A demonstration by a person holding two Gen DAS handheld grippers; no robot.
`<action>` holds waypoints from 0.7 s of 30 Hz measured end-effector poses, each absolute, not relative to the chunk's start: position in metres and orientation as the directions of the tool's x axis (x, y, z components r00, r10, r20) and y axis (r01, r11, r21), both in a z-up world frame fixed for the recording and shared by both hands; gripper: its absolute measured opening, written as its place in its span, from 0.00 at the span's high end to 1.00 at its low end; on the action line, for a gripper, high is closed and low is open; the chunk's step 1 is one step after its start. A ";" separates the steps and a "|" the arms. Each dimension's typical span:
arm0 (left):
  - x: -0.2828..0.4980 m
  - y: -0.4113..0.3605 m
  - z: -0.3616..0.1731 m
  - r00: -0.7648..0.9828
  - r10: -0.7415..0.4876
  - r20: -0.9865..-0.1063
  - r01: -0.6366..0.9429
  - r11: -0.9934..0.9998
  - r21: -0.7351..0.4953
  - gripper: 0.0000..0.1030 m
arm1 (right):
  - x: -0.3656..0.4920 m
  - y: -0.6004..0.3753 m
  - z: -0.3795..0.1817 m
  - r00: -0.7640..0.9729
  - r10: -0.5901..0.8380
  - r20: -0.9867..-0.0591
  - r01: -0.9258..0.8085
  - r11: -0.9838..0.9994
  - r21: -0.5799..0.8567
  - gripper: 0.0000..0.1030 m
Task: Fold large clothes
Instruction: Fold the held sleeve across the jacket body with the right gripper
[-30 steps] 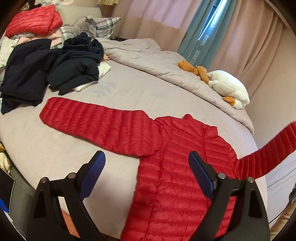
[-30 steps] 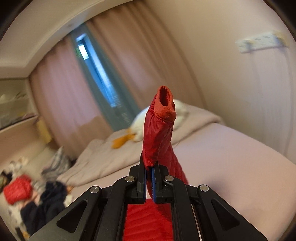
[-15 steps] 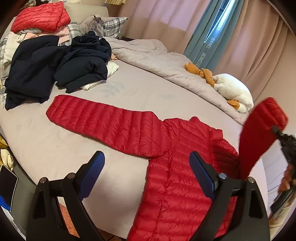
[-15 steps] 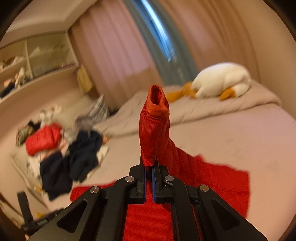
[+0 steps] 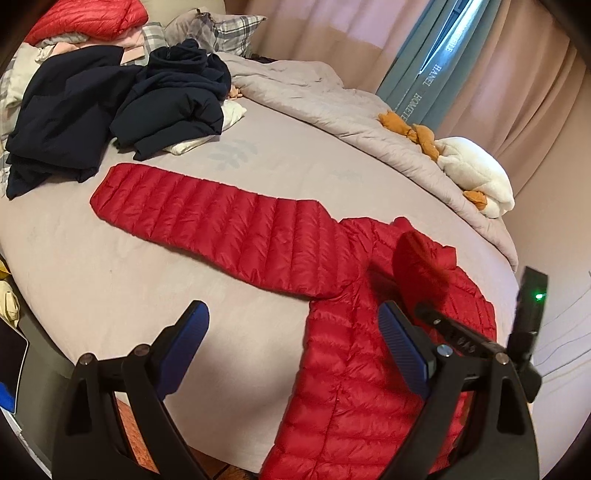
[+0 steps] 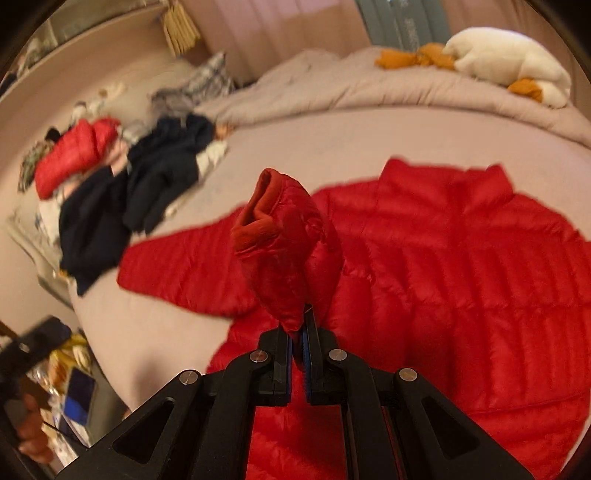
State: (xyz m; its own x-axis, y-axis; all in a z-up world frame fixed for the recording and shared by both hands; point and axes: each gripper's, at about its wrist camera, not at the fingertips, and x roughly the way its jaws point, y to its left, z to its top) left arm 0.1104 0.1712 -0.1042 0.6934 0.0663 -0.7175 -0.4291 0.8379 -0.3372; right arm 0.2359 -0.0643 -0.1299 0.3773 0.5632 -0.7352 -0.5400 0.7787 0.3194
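Observation:
A red quilted down jacket (image 5: pixel 354 373) lies flat on the bed, its left sleeve (image 5: pixel 207 218) stretched out toward the far left. My right gripper (image 6: pixel 298 332) is shut on the cuff end of the right sleeve (image 6: pixel 288 243) and holds it raised over the jacket's body (image 6: pixel 461 288). In the left wrist view that lifted sleeve (image 5: pixel 421 262) hangs above the jacket's chest, with the right gripper (image 5: pixel 454 332) behind it. My left gripper (image 5: pixel 291 350) is open and empty, above the bed's near edge by the jacket's left side.
A pile of dark navy clothes (image 5: pixel 110 107) and a folded red jacket (image 5: pixel 85 18) lie at the far left of the bed (image 5: pixel 92 280). A bunched grey duvet (image 5: pixel 332 96) and a white plush toy (image 5: pixel 476 173) lie along the far side. Curtains (image 5: pixel 480 55) hang behind.
My right gripper has swung the right sleeve from out past the bed's right edge up and inward over the jacket's body. The left gripper has stayed open, shifting only slightly.

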 end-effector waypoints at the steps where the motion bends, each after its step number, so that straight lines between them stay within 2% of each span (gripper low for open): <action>1: 0.111 0.172 -0.106 0.692 0.065 -0.719 -0.430 0.837 -0.338 0.10 | 0.234 -0.061 -0.134 0.359 0.558 -0.748 -0.546 0.776 0.316 0.94; 6: 0.118 0.171 -0.112 0.687 0.051 -0.725 -0.423 0.839 -0.342 0.10 | 0.231 -0.062 -0.141 0.329 0.553 -0.766 -0.548 0.772 0.322 0.94; 8: 0.122 0.169 -0.114 0.692 0.039 -0.721 -0.411 0.842 -0.349 0.10 | 0.226 -0.066 -0.137 0.335 0.551 -0.764 -0.551 0.773 0.316 0.89; 9: 0.126 0.167 -0.115 0.695 0.029 -0.718 -0.399 0.846 -0.352 0.10 | 0.224 -0.069 -0.134 0.331 0.559 -0.760 -0.553 0.768 0.323 0.71; 10: 0.131 0.166 -0.116 0.699 0.019 -0.715 -0.387 0.851 -0.355 0.10 | 0.222 -0.072 -0.136 0.329 0.569 -0.754 -0.550 0.765 0.336 0.45; 11: 0.136 0.165 -0.118 0.701 0.016 -0.713 -0.381 0.854 -0.354 0.10 | 0.221 -0.077 -0.134 0.337 0.579 -0.742 -0.540 0.765 0.351 0.37; 16: 0.166 0.157 -0.130 0.713 -0.055 -0.699 -0.326 0.856 -0.400 0.10 | 0.206 -0.107 -0.126 0.398 0.585 -0.706 -0.499 0.784 0.369 0.34; 21: 0.208 0.138 -0.152 0.701 -0.176 -0.691 -0.255 0.843 -0.474 0.11 | 0.201 -0.148 -0.119 0.520 0.486 -0.703 -0.397 0.866 0.305 0.34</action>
State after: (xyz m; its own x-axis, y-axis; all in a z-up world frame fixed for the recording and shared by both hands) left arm 0.2077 0.1379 -0.1520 0.7015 -0.1758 -0.6907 -0.2553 0.8428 -0.4738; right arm 0.2013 -0.1485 -0.1191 0.5197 0.4859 -0.7027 -0.3973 0.8656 0.3048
